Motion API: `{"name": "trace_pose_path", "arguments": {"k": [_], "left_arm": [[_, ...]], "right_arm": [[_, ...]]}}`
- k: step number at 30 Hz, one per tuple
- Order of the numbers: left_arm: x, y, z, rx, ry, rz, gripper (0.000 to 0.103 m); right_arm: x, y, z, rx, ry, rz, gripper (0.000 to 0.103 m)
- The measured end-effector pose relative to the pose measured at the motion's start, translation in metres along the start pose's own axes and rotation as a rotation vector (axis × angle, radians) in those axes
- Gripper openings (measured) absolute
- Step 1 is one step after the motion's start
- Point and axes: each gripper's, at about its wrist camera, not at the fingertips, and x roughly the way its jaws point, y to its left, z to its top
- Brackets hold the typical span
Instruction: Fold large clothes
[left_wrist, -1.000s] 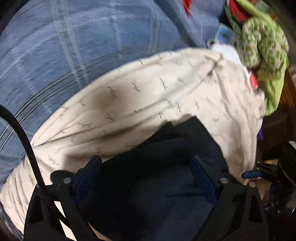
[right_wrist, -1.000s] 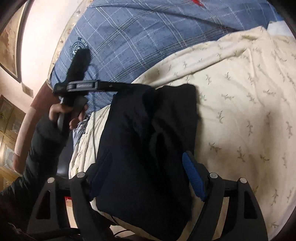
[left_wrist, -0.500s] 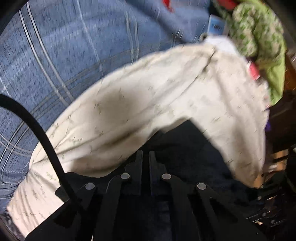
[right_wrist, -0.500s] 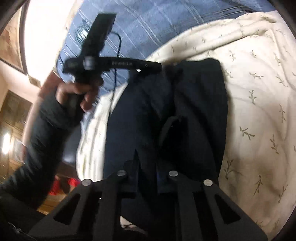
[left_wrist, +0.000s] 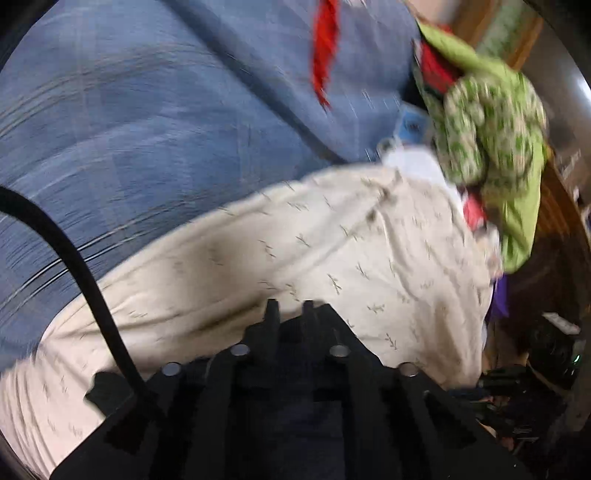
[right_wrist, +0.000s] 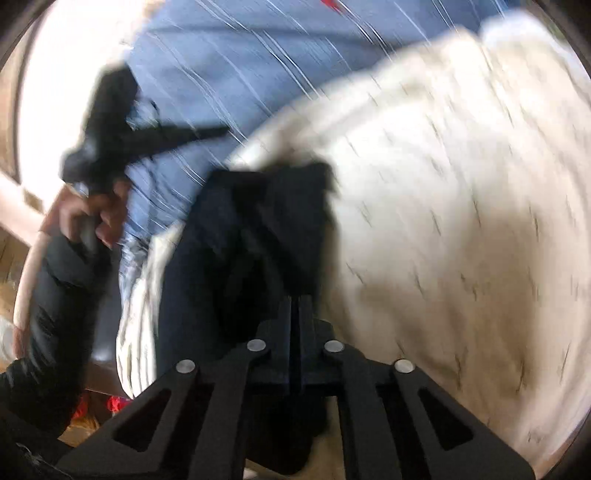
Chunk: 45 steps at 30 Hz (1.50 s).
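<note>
— How far along?
— Barely begun, judging by the cloth. Found the dark garment (right_wrist: 229, 258) bunched on the near left part of the cream bedspread (right_wrist: 443, 221). Saw no clean fold.
— And the right gripper (right_wrist: 295, 306)?
— Stood narrow, opening, pinching the garment's near edge above the bedspread.
— The left gripper (left_wrist: 289, 310)?
— Narrow too, opening, hovered over the bedspread's near edge. Couldn't tell about cloth between the jaws.
— Left to do?
— Probably everything: spreading flat, folding, smoothing.

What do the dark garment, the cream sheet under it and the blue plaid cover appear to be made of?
Dark garment: matte navy cloth, probably a soft knit, given its limp folds. Cream sheet: thin woven fabric, likely cotton, with fine creases and a printed sprig pattern. Blue plaid cover: woven cloth, matte; blur hides the weave.
</note>
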Motion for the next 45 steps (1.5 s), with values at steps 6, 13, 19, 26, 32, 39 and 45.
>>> {"name": "trace_pose_path", "arguments": {"k": [6, 13, 19, 26, 32, 39, 45], "left_arm": [[-0.065, 0.020, -0.056, -0.069, -0.099, 0.078, 0.053], [-0.090, 0.045, -0.130, -0.179, -0.063, 0.156, 0.058], [-0.092, 0.067, -0.177, -0.328, -0.060, 0.092, 0.062], [-0.077, 0.060, -0.202, -0.374, -0.053, 0.041, 0.068], [-0.063, 0.061, -0.215, -0.422, -0.027, 0.028, 0.068], [-0.068, 0.063, -0.215, -0.517, -0.108, -0.026, 0.083], [-0.065, 0.064, -0.217, -0.558, -0.098, -0.057, 0.083]], "right_arm": [[0.077, 0.041, 0.068, -0.100, 0.132, 0.034, 0.102], [0.172, 0.034, 0.076, 0.020, 0.374, 0.173, 0.032], [0.165, 0.039, 0.076, 0.154, 0.355, 0.403, 0.008], [0.132, -0.030, 0.080, 0.405, 0.185, 0.553, 0.006], [0.161, -0.027, 0.058, 0.377, 0.284, 0.491, 0.018], [0.130, 0.020, 0.072, 0.084, 0.250, 0.335, 0.093], [0.147, 0.021, 0.069, 0.019, 0.329, 0.258, 0.060]]}}
